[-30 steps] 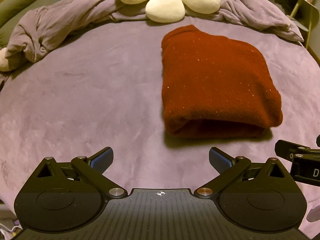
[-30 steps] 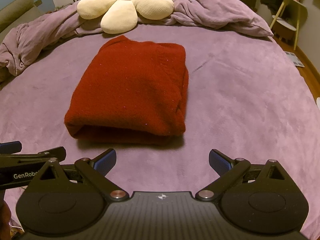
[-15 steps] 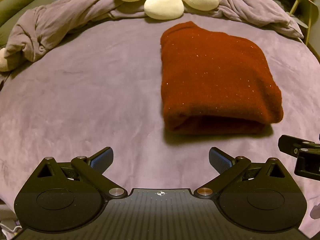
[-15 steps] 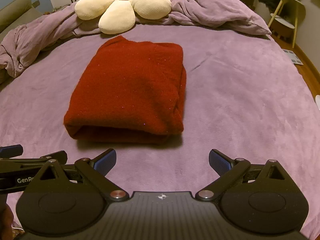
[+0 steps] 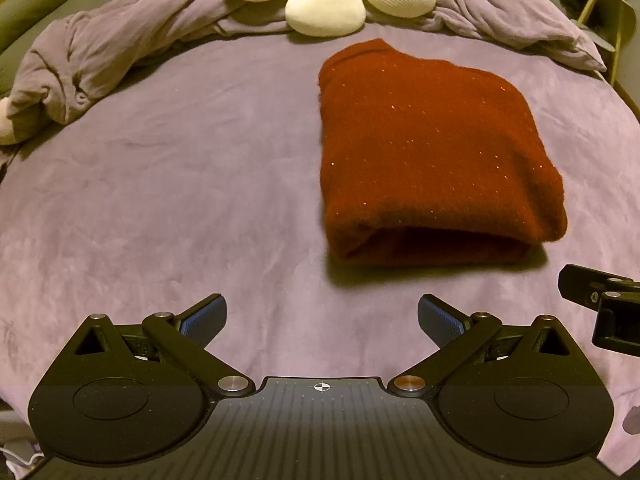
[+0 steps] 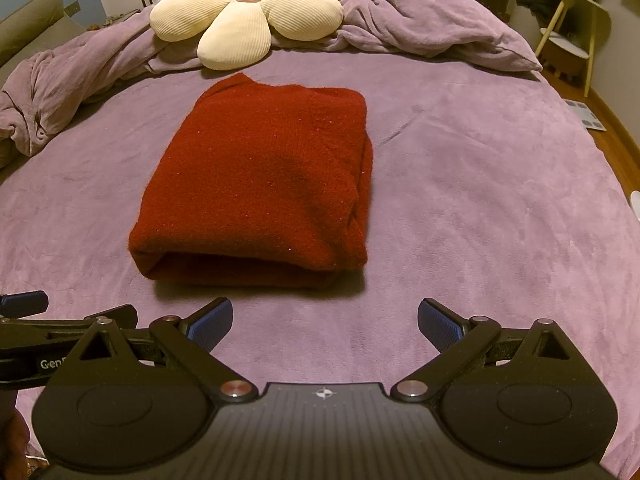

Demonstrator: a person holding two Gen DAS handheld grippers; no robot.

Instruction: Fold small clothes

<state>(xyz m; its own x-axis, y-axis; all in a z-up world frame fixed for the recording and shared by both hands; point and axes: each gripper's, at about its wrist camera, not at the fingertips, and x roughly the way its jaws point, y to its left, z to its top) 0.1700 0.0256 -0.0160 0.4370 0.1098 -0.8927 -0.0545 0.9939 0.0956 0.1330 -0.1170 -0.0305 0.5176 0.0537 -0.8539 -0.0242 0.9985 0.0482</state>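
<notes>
A dark red knitted garment (image 5: 432, 152) (image 6: 264, 184) lies folded into a thick rectangle on the purple bed cover (image 5: 160, 184) (image 6: 500, 200). Its folded edge faces me. My left gripper (image 5: 322, 320) hovers open in front of the garment's near left corner, with nothing between its blue pads. My right gripper (image 6: 325, 322) is open too, just short of the garment's near right part, and holds nothing. In each view the other gripper shows at the frame's side, as black parts of the right gripper (image 5: 600, 300) and of the left gripper (image 6: 40, 340).
A cream flower-shaped cushion (image 6: 248, 12) and a bunched purple duvet (image 5: 100, 52) (image 6: 420, 28) lie at the far end of the bed. A small side table (image 6: 576, 20) and wooden floor (image 6: 608, 116) sit beyond the bed's right edge.
Both grippers have drawn back a little from the folded garment and stayed open. The garment has not moved.
</notes>
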